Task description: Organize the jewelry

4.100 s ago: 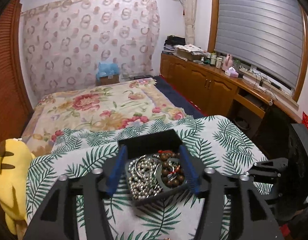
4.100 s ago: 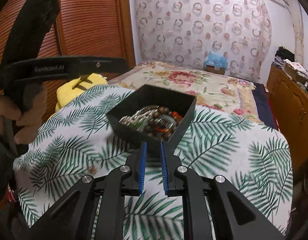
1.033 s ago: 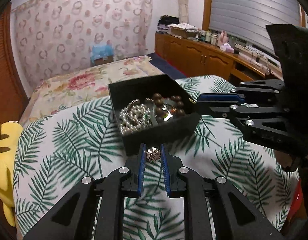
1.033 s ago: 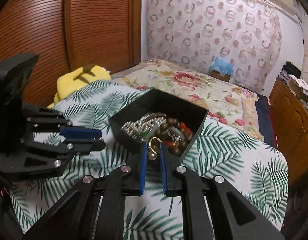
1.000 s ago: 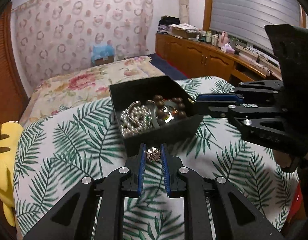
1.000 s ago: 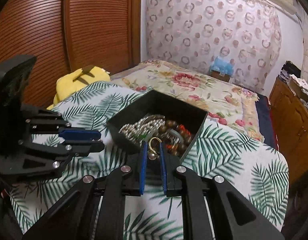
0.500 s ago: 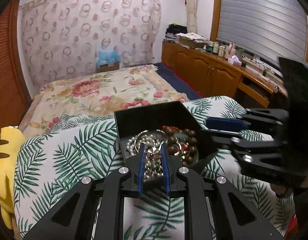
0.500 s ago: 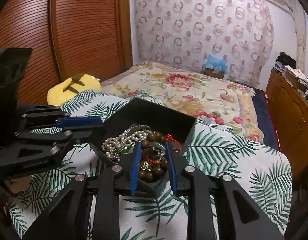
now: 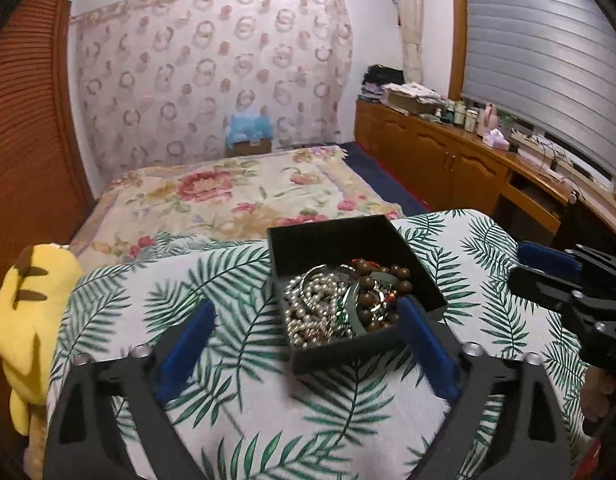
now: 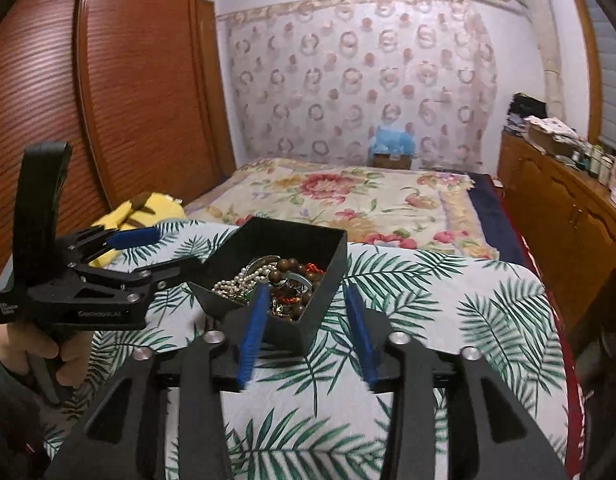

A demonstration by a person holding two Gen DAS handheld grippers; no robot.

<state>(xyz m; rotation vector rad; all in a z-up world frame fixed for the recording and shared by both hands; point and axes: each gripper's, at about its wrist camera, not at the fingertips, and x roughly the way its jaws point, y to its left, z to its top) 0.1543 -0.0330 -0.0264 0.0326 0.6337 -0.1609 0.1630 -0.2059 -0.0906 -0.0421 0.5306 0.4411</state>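
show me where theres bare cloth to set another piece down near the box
Free: leaf-print cloth between the plush toy and the black box, plus the strip nearest the camera. Crowded: the box's right side by the right claw, and the jewelry pile.

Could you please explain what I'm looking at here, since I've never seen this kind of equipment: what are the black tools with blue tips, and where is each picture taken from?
These are two hand-held grippers, each worked by a person, not a robot. Each carries a wide-angle camera looking along its own two blue-padded fingers. One picture comes from the left gripper, the other from the right gripper; each also shows its partner at the edge. In the right camera's picture you can see a hand gripping the left tool's handle. On the palm-leaf cloth stands an open black box filled with pearl strands and brown wooden beads, tangled together. Both sets of jaws are opening over the box, and neither holds anything. A yellow plush toy lies beside the cloth.
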